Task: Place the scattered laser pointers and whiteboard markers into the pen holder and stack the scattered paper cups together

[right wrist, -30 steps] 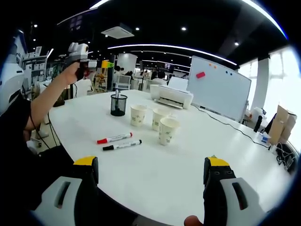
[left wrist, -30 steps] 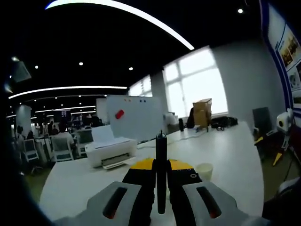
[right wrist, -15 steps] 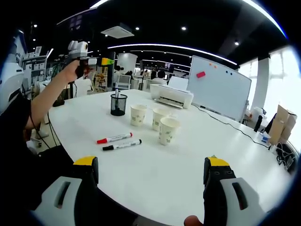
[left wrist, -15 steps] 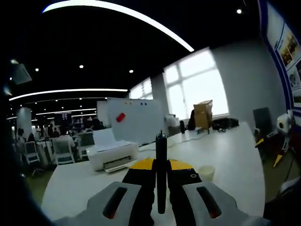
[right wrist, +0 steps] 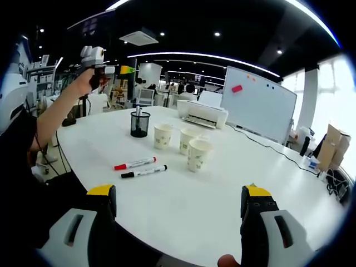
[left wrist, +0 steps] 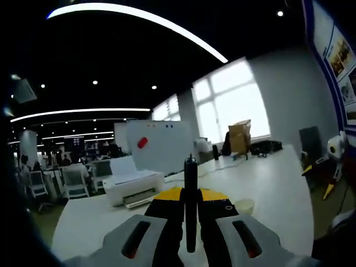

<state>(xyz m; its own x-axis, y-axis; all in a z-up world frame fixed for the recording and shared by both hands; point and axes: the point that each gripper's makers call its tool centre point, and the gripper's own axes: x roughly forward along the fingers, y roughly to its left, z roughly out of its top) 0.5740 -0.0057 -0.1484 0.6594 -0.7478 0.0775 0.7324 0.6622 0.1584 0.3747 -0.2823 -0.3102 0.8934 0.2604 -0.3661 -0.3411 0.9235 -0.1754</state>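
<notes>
The left gripper (left wrist: 191,222) gripped a black marker (left wrist: 191,194) above the white table (right wrist: 267,183); the right gripper (right wrist: 178,214) stood wide, near the red marker (right wrist: 134,163), paper cups (right wrist: 198,154) and mesh pen holder (right wrist: 140,123)

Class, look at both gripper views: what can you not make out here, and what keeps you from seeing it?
- Black mesh pen holder, right gripper view: contents too small to tell.
- Slim black pen-like object clamped in the left gripper, left gripper view: lower end hidden between the jaws; laser pointer or marker unclear.
- White paper cup, left gripper view: base hidden behind the gripper.
- Red-capped marker and black-capped marker, right gripper view: labels too small.
</notes>
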